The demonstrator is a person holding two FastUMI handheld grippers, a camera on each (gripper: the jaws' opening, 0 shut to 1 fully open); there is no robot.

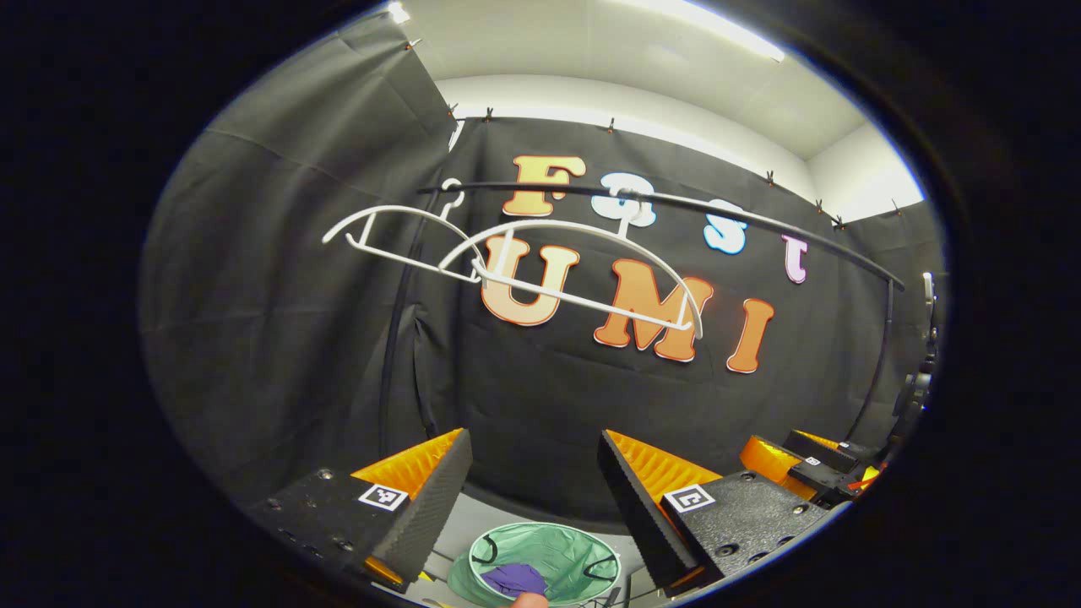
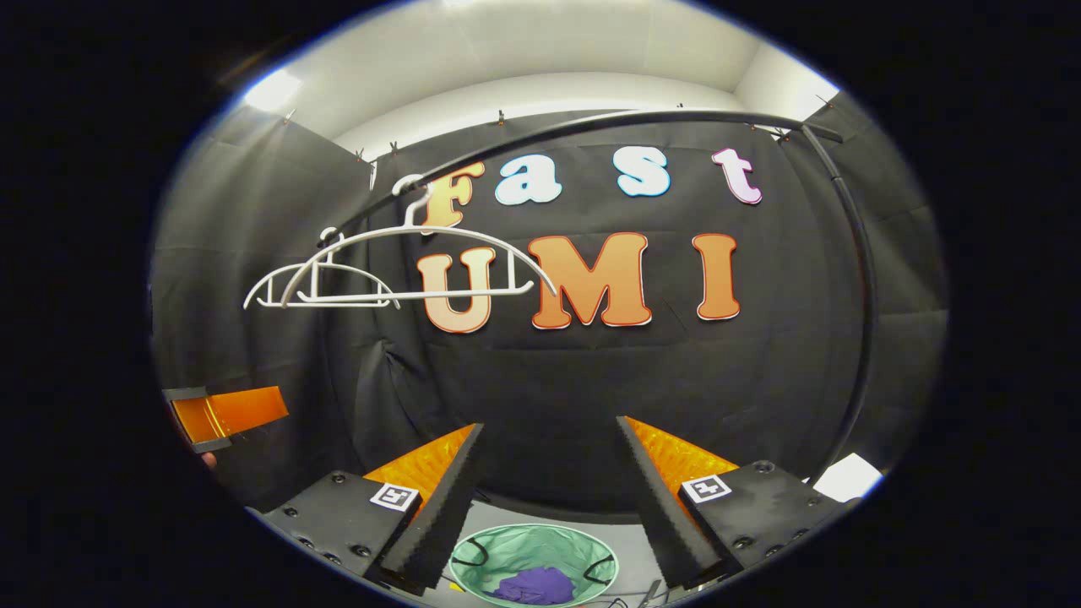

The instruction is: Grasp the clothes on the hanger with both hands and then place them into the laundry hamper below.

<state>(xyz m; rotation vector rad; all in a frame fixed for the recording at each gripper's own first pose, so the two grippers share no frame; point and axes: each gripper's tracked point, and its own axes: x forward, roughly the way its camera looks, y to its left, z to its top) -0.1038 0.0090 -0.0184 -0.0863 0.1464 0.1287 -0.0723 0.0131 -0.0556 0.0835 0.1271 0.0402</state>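
Left gripper: raised in the air, its two fingers spread wide with nothing between them.
Right gripper: also raised, fingers spread wide and holding nothing; in the left gripper view it appears at the lower right edge.
Clothes: a purple garment lying crumpled inside the hamper, seen far below between the fingers in both views.
Laundry hamper: round, pale green mesh with a white rim and two dark loop handles, standing on a light floor under the rail.
Hangers: two white plastic hangers, bare, hanging close together from the rail; the nearer one partly overlaps the farther one.
Rail: a thin black bar curving across the black cloth wall, with an upright post at the right side.
Ceiling: white, with bright strip lights.
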